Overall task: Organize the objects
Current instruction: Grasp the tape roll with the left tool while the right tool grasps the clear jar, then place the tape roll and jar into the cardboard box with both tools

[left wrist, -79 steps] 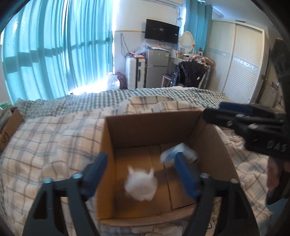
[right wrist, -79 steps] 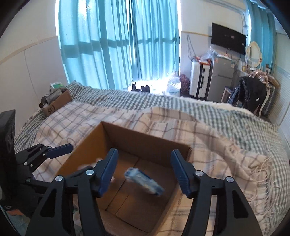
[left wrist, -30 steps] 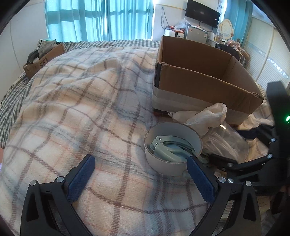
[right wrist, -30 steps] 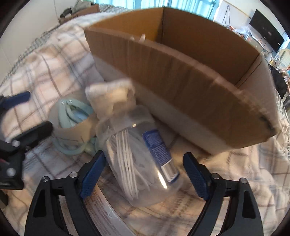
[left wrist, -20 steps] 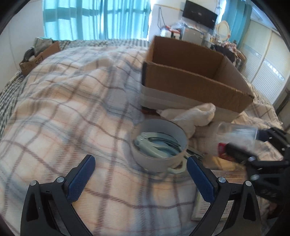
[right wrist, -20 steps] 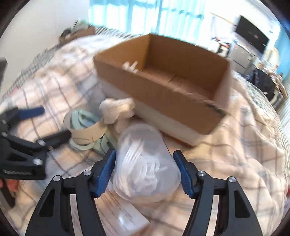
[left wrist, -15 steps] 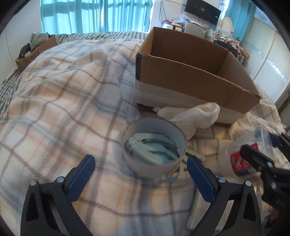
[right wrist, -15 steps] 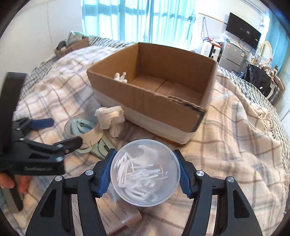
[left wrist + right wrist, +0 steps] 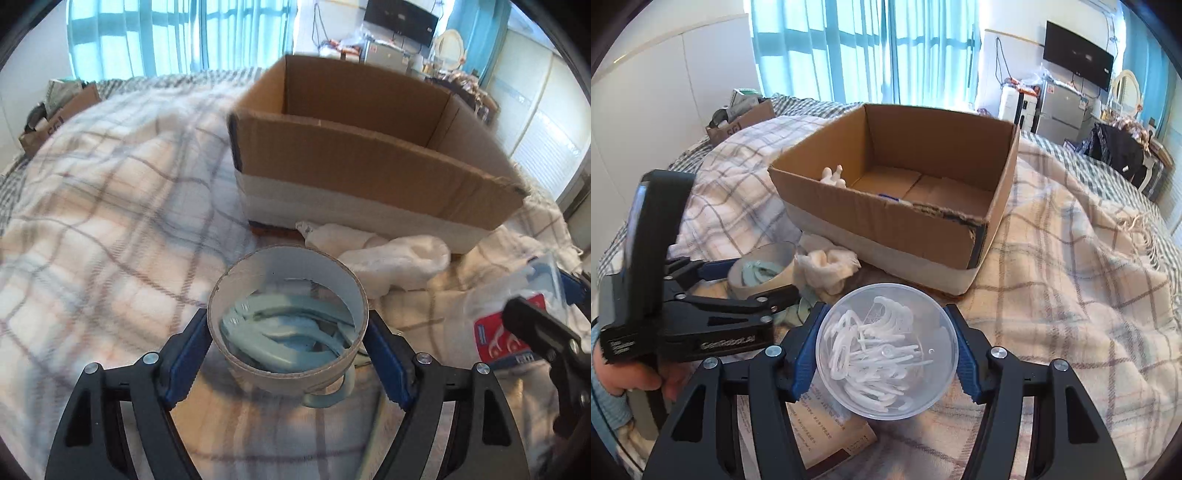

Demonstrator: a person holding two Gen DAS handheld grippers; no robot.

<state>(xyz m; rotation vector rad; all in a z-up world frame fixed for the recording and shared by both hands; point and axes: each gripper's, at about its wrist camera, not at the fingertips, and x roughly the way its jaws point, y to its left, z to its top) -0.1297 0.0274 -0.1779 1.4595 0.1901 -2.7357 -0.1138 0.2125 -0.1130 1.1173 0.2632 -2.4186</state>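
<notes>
Between the right gripper (image 9: 886, 360) fingers sits one clear plastic jar (image 9: 886, 350) of white floss picks, clamped, near one cardboard box (image 9: 897, 206). Left gripper (image 9: 288, 354) pads press one white tape roll (image 9: 288, 328) on the plaid blanket (image 9: 110, 221), ringing pale-green scissors (image 9: 284, 341).

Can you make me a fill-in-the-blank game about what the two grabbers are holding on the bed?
1. The right gripper holds a clear tub full of white ____ picks.
2. The left gripper has its fingers on a white tape roll, and pale green ____ lie under and through it.
3. A white cloth lies right in front of the cardboard ____.
4. The bed is covered by a ____ blanket.

Missing words: floss; scissors; box; plaid
</notes>
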